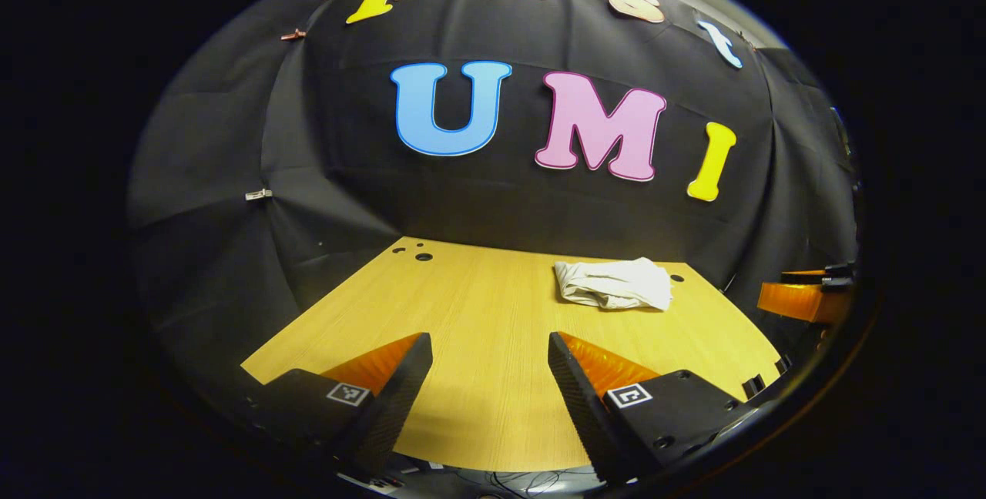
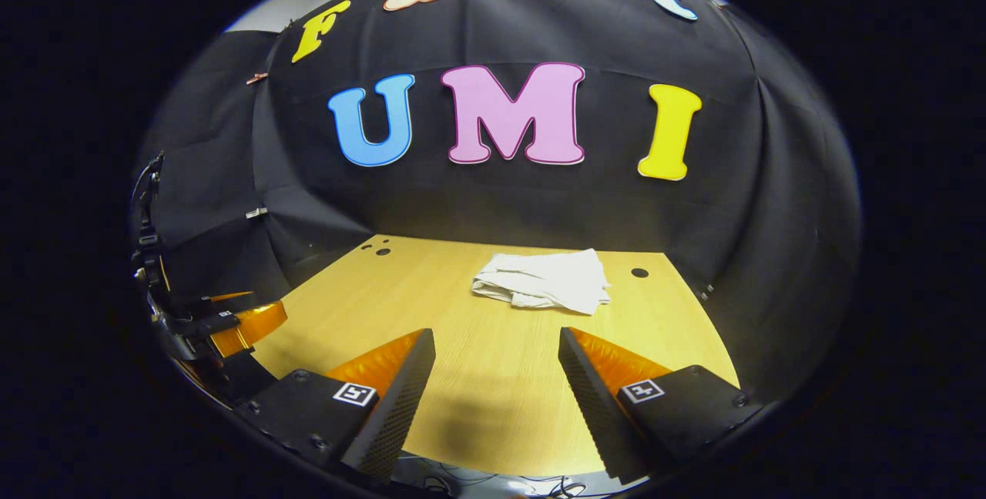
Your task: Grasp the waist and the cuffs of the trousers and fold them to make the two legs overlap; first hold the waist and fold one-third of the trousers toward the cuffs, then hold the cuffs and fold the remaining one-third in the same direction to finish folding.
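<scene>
Left gripper view first: the left gripper [image 1: 488, 356] hovers over the near edge of one wooden table [image 1: 477, 306], its two fingers spread wide with bare tabletop between them, nothing caught in the jaws. One pair of pale trousers [image 1: 614, 282] lies bundled in a compact heap at the far right of the table, well apart from the fingers. Just beside the bundle, to its right, sits one round hole [image 1: 676, 279] in the tabletop, and at the far left corner there are three more holes [image 1: 423, 256], one larger and two small. At the right edge of this view the right gripper [image 1: 805, 295] pokes in, off the side of the table; whether it is spread or closed can't be told from here. Right gripper view now: the right gripper [image 2: 497, 356] also hangs above the near edge of the table [image 2: 431, 306], two fingers parted and holding nothing. The trousers [image 2: 545, 279] sit ahead near the back wall, slightly right of centre, clear of both fingers. One hole [image 2: 639, 272] lies just to their right. Over at the left edge the left gripper [image 2: 231, 322] shows beside the table.
</scene>
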Demonstrator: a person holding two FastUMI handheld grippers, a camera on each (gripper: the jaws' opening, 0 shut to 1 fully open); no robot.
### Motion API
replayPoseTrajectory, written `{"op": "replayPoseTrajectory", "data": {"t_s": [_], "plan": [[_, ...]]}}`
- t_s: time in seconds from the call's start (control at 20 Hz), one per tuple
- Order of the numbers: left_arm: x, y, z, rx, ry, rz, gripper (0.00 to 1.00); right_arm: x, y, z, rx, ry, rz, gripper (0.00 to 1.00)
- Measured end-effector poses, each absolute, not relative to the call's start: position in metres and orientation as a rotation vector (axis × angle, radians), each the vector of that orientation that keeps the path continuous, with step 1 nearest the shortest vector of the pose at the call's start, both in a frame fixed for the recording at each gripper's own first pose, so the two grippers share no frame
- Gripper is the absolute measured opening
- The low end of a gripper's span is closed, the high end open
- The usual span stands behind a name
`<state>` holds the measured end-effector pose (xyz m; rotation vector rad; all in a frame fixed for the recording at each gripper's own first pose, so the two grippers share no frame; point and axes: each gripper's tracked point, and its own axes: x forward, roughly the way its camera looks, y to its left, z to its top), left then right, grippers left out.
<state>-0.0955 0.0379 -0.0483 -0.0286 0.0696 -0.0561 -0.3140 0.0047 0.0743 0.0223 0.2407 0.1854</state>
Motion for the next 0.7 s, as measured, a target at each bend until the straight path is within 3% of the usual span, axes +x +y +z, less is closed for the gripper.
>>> {"op": "replayPoseTrajectory", "data": {"t_s": [0.35, 0.7], "plan": [[-0.111, -0.012, -0.044, -0.066, 0.060, -0.026, 0.96, -0.333, -0.028, 0.077, -0.009, 0.253, 0.256, 0.99], [-0.123, -0.016, -0.054, 0.023, 0.050, -0.099, 0.96, -0.352, -0.025, 0.057, 0.073, 0.279, 0.192, 0.99]]}}
